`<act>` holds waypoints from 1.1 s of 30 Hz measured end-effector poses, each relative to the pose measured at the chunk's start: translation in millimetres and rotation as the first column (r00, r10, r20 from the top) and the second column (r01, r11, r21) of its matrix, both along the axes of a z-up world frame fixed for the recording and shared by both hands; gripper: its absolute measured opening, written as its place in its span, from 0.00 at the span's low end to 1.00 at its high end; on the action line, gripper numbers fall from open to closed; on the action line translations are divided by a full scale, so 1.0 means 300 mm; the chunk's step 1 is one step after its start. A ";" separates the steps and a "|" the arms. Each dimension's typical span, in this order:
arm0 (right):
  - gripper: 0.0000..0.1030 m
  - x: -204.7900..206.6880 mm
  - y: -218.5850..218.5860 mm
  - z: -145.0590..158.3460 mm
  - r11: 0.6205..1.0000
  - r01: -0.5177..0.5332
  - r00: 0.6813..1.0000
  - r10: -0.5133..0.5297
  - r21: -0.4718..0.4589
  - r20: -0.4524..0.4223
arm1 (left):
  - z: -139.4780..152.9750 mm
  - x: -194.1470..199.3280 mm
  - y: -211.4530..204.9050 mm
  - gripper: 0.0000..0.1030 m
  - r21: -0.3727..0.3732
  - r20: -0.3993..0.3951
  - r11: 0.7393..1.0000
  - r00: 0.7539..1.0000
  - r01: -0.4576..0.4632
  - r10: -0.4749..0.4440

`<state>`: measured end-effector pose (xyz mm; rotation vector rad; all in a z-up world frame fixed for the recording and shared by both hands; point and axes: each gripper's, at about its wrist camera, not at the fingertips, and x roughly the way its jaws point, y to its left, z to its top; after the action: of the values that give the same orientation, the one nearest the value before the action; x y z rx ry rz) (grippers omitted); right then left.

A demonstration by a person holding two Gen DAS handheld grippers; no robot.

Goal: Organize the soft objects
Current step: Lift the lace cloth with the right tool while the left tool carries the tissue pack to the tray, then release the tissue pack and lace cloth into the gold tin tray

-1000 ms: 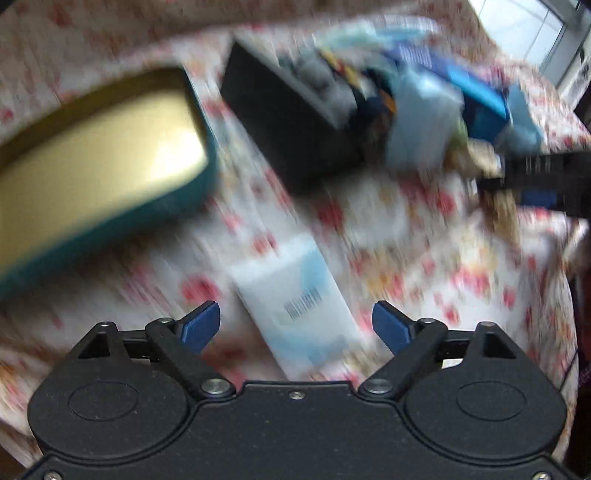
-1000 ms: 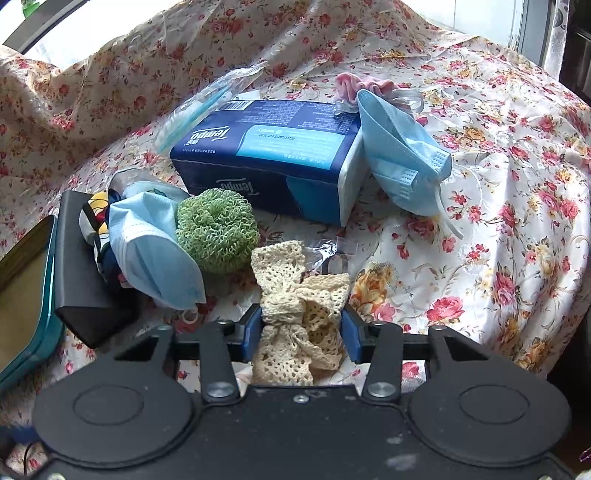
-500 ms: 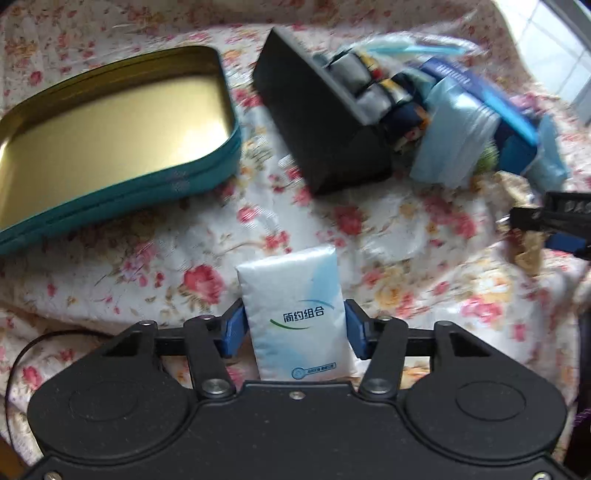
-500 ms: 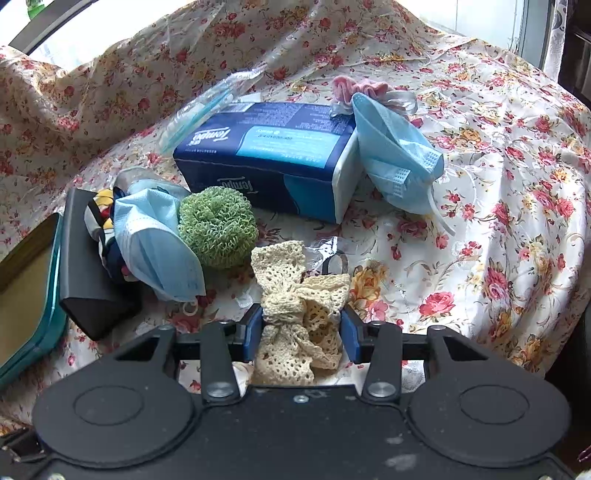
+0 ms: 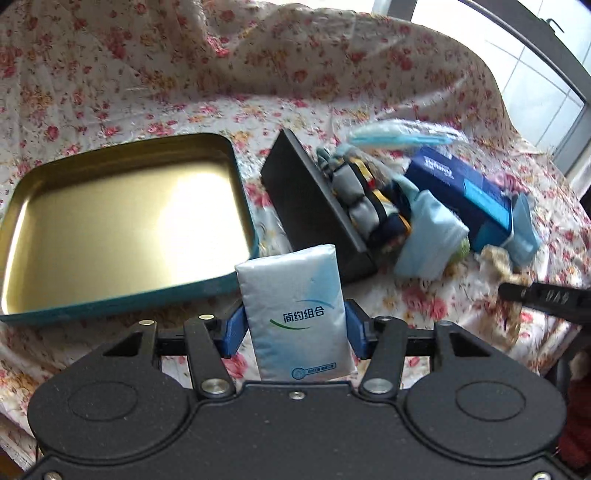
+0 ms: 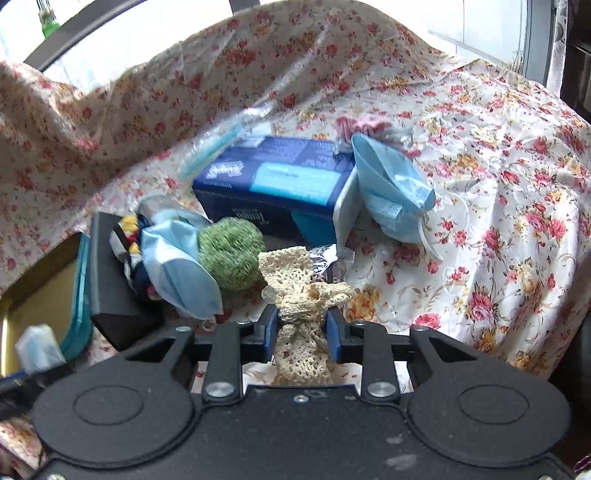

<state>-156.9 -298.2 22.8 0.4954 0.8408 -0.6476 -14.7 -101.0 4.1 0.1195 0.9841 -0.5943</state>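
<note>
Left wrist view: left gripper (image 5: 293,326) clamps a white tissue packet (image 5: 295,314), right gripper (image 6: 301,332) a cream crochet bow (image 6: 303,302); gold-lined teal tin (image 5: 122,221) empty (most sorting remains).

A white cloth printed with red and yellow flowers (image 6: 498,206) covers the whole surface, rumpled high at the back. Behind it, bright window panes (image 5: 535,66) sit in a dark metal frame (image 5: 517,33).
</note>
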 end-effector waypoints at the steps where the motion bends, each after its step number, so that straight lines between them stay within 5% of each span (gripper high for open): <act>1: 0.25 0.005 -0.001 -0.010 1.000 0.002 1.000 -0.002 0.000 -0.011 | 0.004 0.007 0.006 0.51 -0.001 0.002 1.000 1.000 -0.005 0.005; 7: 0.25 0.008 0.026 0.002 1.000 0.001 1.000 -0.002 -0.018 -0.016 | 0.015 0.049 0.047 0.51 -0.002 0.007 0.998 0.998 -0.058 0.058; 17: 0.25 0.084 0.136 0.195 0.989 -0.128 0.984 0.136 -0.072 0.116 | 0.058 0.186 0.179 0.51 0.000 0.066 0.979 0.977 -0.205 0.205; 31: 0.26 0.530 0.467 0.241 0.870 -0.492 0.849 0.489 -0.040 0.201 | 0.063 0.391 0.335 0.52 0.064 0.124 0.911 0.909 -0.408 0.398; 32: 0.30 0.556 0.480 0.234 0.864 -0.503 0.842 0.498 -0.032 0.208 | 0.061 0.403 0.345 0.52 0.074 0.127 0.903 0.902 -0.424 0.413; 33: 0.44 0.580 0.494 0.229 0.858 -0.513 0.834 0.506 -0.027 0.219 | 0.058 0.413 0.354 0.55 0.086 0.129 0.894 0.895 -0.439 0.427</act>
<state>17.2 -149.9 91.4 0.3404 0.7318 -0.0797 109.1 5.2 21.4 0.0281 0.9026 -0.1184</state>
